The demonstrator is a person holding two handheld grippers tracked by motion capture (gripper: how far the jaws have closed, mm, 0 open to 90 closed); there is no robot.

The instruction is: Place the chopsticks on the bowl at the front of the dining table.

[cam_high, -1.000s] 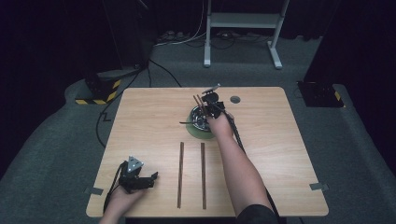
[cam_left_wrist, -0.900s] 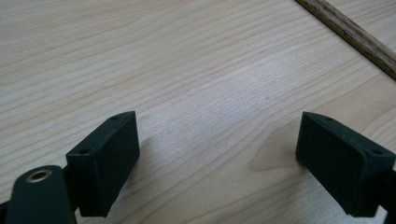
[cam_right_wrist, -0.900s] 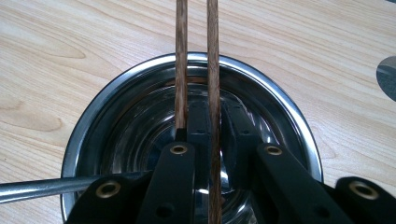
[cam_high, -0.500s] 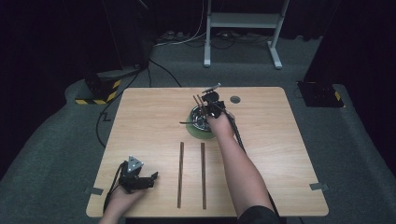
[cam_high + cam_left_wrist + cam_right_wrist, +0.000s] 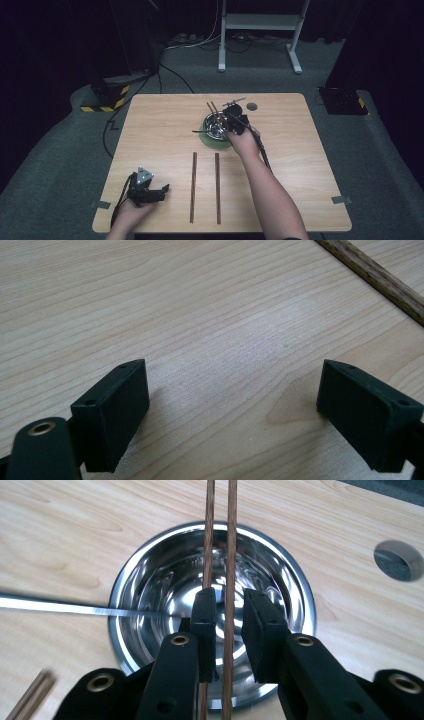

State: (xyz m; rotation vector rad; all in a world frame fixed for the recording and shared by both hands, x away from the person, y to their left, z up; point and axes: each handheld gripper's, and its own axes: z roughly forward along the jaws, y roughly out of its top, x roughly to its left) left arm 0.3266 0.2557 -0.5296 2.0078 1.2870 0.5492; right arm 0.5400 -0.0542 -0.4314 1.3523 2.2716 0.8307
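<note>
A steel bowl [image 5: 214, 128] [image 5: 125, 580] stands on a green mat [image 5: 212, 142] at the middle back of the table. Two brown chopsticks [image 5: 212, 107] lie side by side across its rim. My right gripper [image 5: 234, 120] [image 5: 229, 615] hovers over the bowl. Its jaws have just been opening: one chopstick [image 5: 231, 530] runs through the gap with the pads off it, and the other chopstick [image 5: 210, 530] passes under the left jaw. My left gripper [image 5: 162, 190] [image 5: 232, 400] rests open on the bare wood at the front left, holding nothing.
Another pair of chopsticks [image 5: 194, 185] [image 5: 217, 185] lies parallel on the table near the front; one chopstick [image 5: 380, 280] crosses the left gripper view's corner. A flat metal handle [image 5: 199, 131] [image 5: 50, 605] sticks out of the bowl. A round hole [image 5: 251, 106] [image 5: 398, 560] lies beyond the bowl.
My right hand has drawn back slightly toward the near edge, over the bowl. The chopsticks on the rim lie as before. The left hand has stayed put.
</note>
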